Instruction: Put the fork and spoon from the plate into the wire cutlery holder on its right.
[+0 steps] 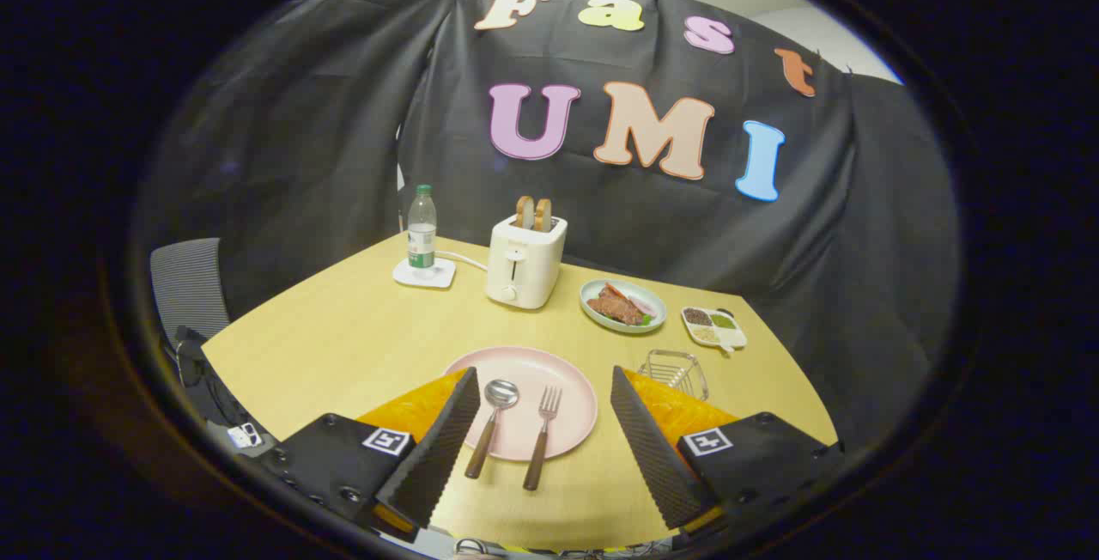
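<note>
Pale wood is the bench under me, and my claw is spread wide at the lower middle of the frame, pinching nothing. Between my fingers lies the pink plate, with the spoon and the fork side by side on it, their brown handles reaching off its near rim onto the bench. The wire cutlery holder sits right of the plate, just beyond my right finger, while farther up stand a toaster, a bottle and a dish of food.
</note>
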A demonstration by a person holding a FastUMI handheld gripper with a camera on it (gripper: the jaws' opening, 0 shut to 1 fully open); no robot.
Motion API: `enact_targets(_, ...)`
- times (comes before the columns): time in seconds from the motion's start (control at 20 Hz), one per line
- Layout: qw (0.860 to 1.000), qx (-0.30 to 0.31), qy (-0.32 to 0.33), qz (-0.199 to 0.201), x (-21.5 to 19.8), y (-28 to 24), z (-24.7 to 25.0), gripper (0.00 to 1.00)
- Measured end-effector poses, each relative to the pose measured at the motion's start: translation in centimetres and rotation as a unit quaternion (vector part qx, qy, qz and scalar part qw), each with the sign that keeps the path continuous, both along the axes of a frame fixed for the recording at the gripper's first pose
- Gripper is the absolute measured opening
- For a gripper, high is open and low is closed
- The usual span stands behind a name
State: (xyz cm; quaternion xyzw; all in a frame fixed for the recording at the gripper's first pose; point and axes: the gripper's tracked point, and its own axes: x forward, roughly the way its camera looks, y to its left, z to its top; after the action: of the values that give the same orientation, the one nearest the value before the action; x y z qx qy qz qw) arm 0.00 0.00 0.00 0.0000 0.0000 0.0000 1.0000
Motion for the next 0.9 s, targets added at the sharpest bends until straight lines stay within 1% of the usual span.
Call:
enact_targets(0.25, 1.0, 0.013, 0.012, -0.012, -0.1, -0.9, -0.3, 0.99)
enact_targets(0.6, 0.999, 0.023, 0.02, -0.014, 0.6, -1.2, -0.2, 0.99)
enact_targets(0.9, 0.999, 0.022, 0.037, -0.019, 0.9, -1.8, -1.7, 0.99)
